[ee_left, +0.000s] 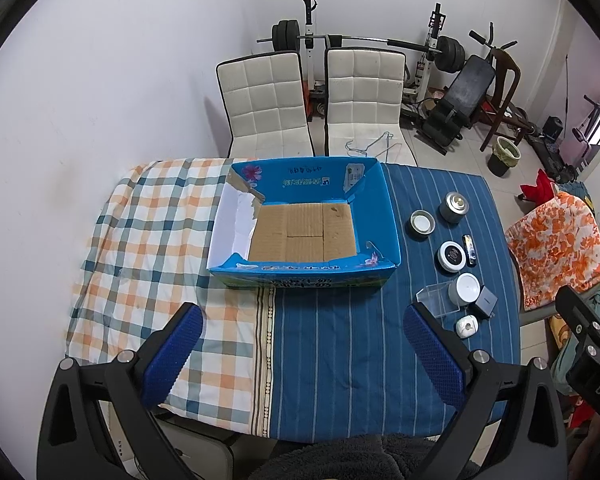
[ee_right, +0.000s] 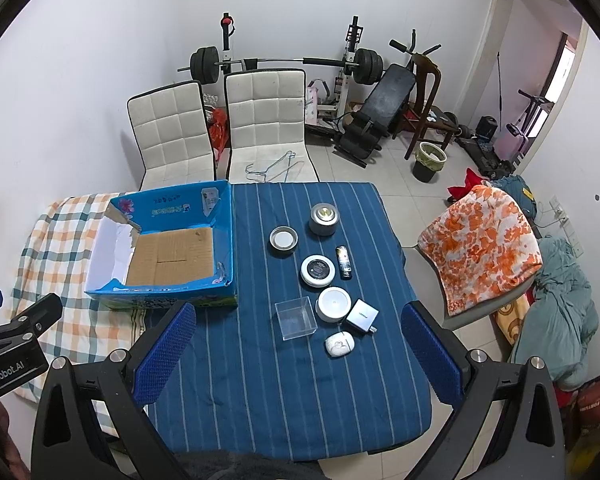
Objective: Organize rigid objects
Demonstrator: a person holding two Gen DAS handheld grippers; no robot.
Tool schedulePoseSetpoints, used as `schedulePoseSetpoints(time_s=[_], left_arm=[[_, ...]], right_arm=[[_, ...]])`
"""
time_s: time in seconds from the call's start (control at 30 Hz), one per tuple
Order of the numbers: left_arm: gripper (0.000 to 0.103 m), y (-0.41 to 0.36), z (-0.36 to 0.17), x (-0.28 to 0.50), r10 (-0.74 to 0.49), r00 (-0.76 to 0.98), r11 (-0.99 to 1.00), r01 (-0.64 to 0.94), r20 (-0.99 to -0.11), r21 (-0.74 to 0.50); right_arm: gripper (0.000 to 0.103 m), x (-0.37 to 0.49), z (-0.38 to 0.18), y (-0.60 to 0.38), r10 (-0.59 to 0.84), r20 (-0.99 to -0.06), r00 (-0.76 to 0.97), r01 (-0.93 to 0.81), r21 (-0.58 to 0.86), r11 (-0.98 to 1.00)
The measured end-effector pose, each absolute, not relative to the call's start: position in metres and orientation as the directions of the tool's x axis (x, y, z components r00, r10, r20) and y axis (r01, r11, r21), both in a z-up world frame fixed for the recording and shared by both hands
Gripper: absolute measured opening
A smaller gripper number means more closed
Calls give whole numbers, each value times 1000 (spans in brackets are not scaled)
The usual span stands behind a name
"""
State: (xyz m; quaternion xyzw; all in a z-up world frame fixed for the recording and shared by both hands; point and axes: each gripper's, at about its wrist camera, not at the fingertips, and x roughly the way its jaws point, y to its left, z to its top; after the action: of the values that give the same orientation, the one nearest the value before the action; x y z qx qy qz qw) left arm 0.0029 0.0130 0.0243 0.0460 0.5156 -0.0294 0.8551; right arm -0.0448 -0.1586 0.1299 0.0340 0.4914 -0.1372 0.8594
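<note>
An open blue cardboard box [ee_left: 384,216] [ee_right: 225,236] with a bare brown floor stands on the table. To its right on the blue striped cloth lie small rigid items: a grey tin [ee_right: 323,219], a round lid [ee_right: 283,239], a black-topped white jar [ee_right: 317,271], a small dark tube [ee_right: 344,262], a white round jar [ee_right: 333,304], a clear plastic cube [ee_right: 295,317], a grey charger [ee_right: 363,315] and a white earbud case [ee_right: 339,344]. My left gripper [ee_left: 302,334] is open and empty, in front of the box. My right gripper [ee_right: 298,338] is open and empty, above the items.
A checked cloth [ee_left: 148,248] covers the table's left half. Two white chairs [ee_left: 312,100] stand behind the table, with weight equipment [ee_right: 284,64] at the wall. A chair with an orange patterned cloth [ee_right: 484,244] stands to the right.
</note>
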Motion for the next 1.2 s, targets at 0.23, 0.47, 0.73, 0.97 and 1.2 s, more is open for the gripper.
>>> schedulePoseSetpoints(time_s=[0.23,0.47,0.73,0.97,1.2], left_arm=[[103,16,28,4,-4,462,994,96,-887,46],[103,20,29,5,-2,463,995,92,-887,46],[103,22,27,5,1,475,995,90,-880,50],[103,22,28,8,1,484,995,87,-875,50],[103,23,30,9,3,489,995,85,-872,51]], right_arm=[[103,-45,131,-154,-205,-851,483,270,-79,960],[103,-43,131,-153,-206,-849,486,269,-78,960],[103,-35,135,-154,-202,-842,500,257,-78,963],[103,-31,134,-154,-197,-843,500,252,-76,965],[103,-28,134,-154,-193,-838,510,247,-73,966]])
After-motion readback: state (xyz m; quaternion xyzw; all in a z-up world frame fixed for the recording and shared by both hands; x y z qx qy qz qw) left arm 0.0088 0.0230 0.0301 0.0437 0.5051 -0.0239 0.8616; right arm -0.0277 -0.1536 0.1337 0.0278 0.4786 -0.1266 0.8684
